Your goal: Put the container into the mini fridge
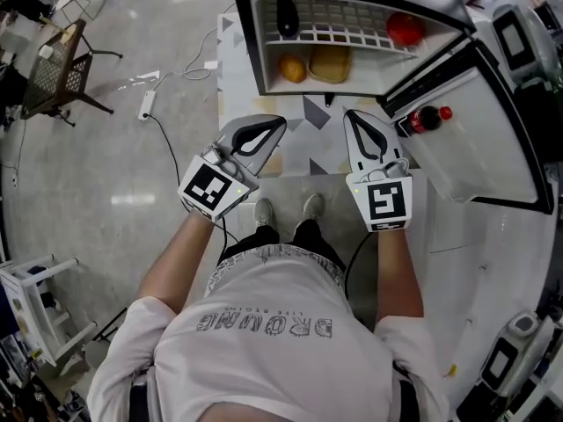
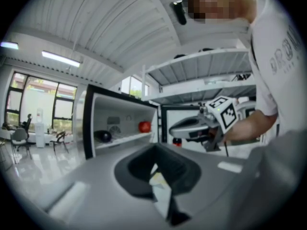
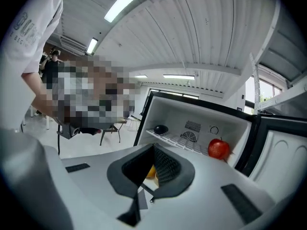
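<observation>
The mini fridge (image 1: 250,42) stands open ahead of me, its door (image 1: 479,148) swung out to the right. On its lower level a tan container (image 1: 331,63) lies beside an orange (image 1: 293,69). The wire shelf above carries a black object (image 1: 288,16) and a red apple (image 1: 405,29). My left gripper (image 1: 280,123) and right gripper (image 1: 350,115) hover side by side just in front of the opening. Both are shut, with nothing held between the jaws. The apple (image 3: 218,148) and the orange (image 3: 150,171) also show in the right gripper view.
A dark bottle with a red cap (image 1: 424,119) sits in the door. On the floor to the left are a wooden chair (image 1: 57,73) and a power strip with its cable (image 1: 148,104). A white rack (image 1: 35,306) stands at the lower left. The person's feet (image 1: 286,209) are below the grippers.
</observation>
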`<action>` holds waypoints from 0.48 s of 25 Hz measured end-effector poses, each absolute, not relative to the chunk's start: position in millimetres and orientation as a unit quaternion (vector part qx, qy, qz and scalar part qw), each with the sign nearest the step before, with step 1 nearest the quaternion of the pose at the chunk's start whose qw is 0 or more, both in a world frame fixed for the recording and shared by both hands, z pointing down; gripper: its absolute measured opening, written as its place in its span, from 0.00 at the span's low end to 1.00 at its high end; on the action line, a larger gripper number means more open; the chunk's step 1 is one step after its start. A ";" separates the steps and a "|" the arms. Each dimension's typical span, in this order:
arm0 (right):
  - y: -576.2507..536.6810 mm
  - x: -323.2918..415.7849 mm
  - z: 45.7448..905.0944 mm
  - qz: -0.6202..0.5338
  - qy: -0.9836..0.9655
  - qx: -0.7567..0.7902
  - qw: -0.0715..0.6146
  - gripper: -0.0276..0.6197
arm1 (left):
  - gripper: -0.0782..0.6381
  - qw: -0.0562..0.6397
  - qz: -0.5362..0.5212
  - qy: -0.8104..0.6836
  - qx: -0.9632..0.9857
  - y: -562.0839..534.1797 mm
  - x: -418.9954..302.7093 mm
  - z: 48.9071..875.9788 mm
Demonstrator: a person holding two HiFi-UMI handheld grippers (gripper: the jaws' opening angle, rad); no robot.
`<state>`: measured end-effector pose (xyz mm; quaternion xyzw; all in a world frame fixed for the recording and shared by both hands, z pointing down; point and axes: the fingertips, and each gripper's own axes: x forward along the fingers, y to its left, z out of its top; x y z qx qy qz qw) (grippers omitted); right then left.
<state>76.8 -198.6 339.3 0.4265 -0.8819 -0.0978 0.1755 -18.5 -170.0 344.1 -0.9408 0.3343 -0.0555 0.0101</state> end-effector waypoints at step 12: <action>-179.9 86.5 332.2 -0.061 -0.881 0.446 0.146 0.05 | 0.12 0.013 -0.051 0.329 -0.943 -166.1 -18.9 339.8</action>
